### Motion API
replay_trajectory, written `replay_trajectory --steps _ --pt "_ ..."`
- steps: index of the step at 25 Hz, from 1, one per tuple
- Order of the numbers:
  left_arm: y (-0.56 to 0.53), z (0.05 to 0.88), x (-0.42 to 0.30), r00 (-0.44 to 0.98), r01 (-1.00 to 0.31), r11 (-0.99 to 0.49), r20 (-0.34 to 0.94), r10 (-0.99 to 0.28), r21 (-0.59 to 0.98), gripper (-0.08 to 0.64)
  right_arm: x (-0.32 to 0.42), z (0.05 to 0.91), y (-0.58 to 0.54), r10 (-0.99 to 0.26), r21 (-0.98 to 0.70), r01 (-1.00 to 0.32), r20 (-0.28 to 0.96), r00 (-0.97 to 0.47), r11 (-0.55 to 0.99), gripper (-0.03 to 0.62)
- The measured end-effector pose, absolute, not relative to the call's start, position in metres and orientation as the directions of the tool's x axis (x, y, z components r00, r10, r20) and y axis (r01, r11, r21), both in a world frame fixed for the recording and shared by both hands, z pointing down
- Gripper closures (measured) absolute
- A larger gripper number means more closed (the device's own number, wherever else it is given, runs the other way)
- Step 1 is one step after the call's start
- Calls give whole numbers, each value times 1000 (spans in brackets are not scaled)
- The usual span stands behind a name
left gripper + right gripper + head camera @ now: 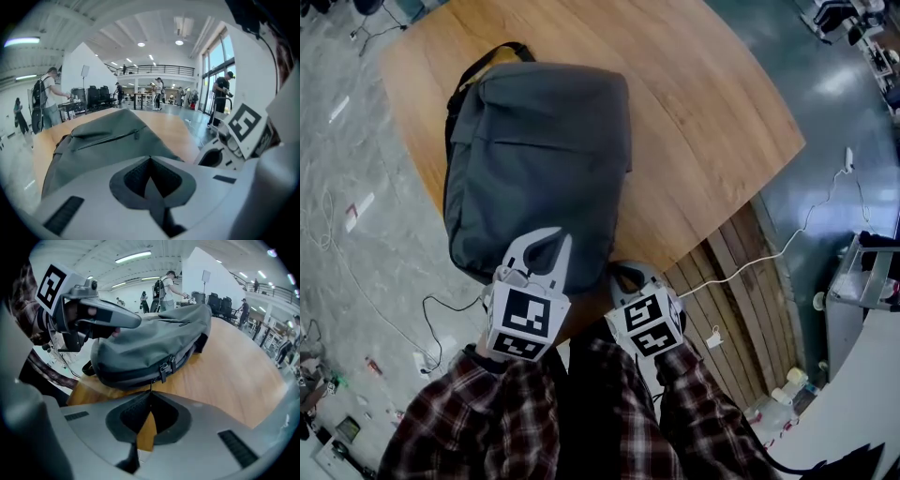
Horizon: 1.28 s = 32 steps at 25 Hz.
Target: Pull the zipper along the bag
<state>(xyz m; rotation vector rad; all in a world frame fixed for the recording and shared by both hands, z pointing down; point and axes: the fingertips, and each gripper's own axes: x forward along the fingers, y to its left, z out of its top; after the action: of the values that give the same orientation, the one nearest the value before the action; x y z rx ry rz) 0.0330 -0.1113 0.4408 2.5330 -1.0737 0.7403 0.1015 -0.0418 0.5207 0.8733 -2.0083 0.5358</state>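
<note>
A grey backpack (534, 159) lies flat on the round wooden table (712, 103), its black strap at the far end. My left gripper (555, 236) is shut, empty, and hovers over the bag's near end; in the left gripper view (150, 159) the front pocket zipper pull (136, 135) sits further ahead. My right gripper (624, 274) is at the bag's near right corner, by the table edge. In the right gripper view (151, 393) its jaws stand shut just below two black zipper pulls (165, 368) on the bag's side. I cannot tell if they pinch anything.
Wooden slats (741, 272) lie beside the table at the right, with a white cable (787, 244) across them. Cables and small items litter the floor (337, 234) at the left. People stand far off in the hall (47, 103).
</note>
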Motion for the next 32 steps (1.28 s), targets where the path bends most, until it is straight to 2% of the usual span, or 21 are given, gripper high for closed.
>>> replay_trajectory --steps 3,8,11,16,26,32 --pt "-98 446 39 577 -754 -649 569 -586 97 549 72 518 -21 -350 -115 -735 823 -448 669 580" --pt "-72 490 25 513 -741 -671 622 -591 -27 549 41 527 3 -316 -105 -683 829 -461 722 580" --pt "-65 494 24 533 -714 -696 589 -608 -73 549 46 534 4 -339 0 -648 852 -400 762 580" --pt "-63 497 26 551 -697 -715 596 -584 -56 551 58 537 -11 -397 119 -622 856 -331 774 578" --pt "-58 497 39 573 -675 -735 583 -577 -64 551 89 537 -51 -432 181 -624 858 -279 761 571" --pt "-55 499 41 565 -677 -734 596 -570 -60 551 114 538 -80 -461 192 -680 854 -239 708 572"
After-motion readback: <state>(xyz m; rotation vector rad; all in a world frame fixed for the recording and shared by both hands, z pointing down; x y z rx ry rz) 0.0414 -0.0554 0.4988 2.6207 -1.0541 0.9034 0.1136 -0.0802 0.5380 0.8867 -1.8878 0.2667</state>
